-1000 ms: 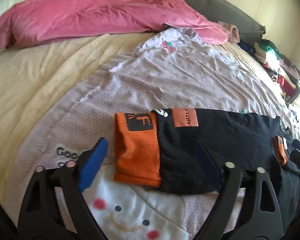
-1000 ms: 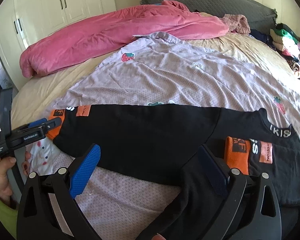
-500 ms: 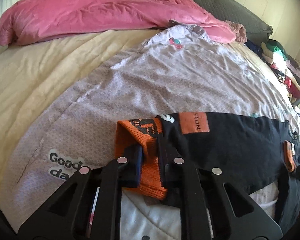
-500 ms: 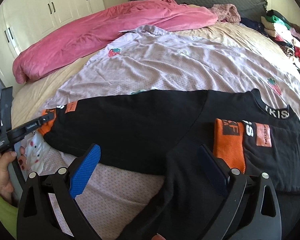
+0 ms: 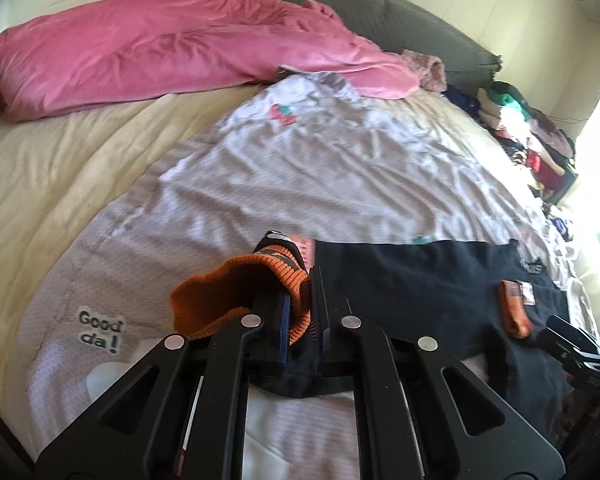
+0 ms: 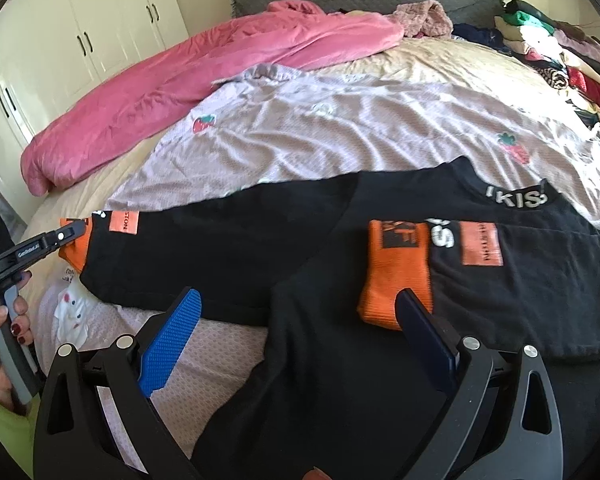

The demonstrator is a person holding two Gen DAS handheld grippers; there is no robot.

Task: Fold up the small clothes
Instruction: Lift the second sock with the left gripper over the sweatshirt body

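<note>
The black long-sleeved top with orange ribbed cuffs (image 6: 284, 240) lies spread across the lilac patterned sheet (image 6: 340, 136), body flat, nearer the cameras than the pink duvet (image 6: 204, 68). The left gripper (image 5: 300, 304) has its jaws pinched tight on the orange cuff (image 5: 228, 292) at the top's left end, and that cuff bunches up off the sheet. The right gripper (image 6: 300, 320) hovers with jaws wide apart, gripping nothing, its right finger just beside the other orange cuff (image 6: 396, 268) folded onto the top's body.
</note>
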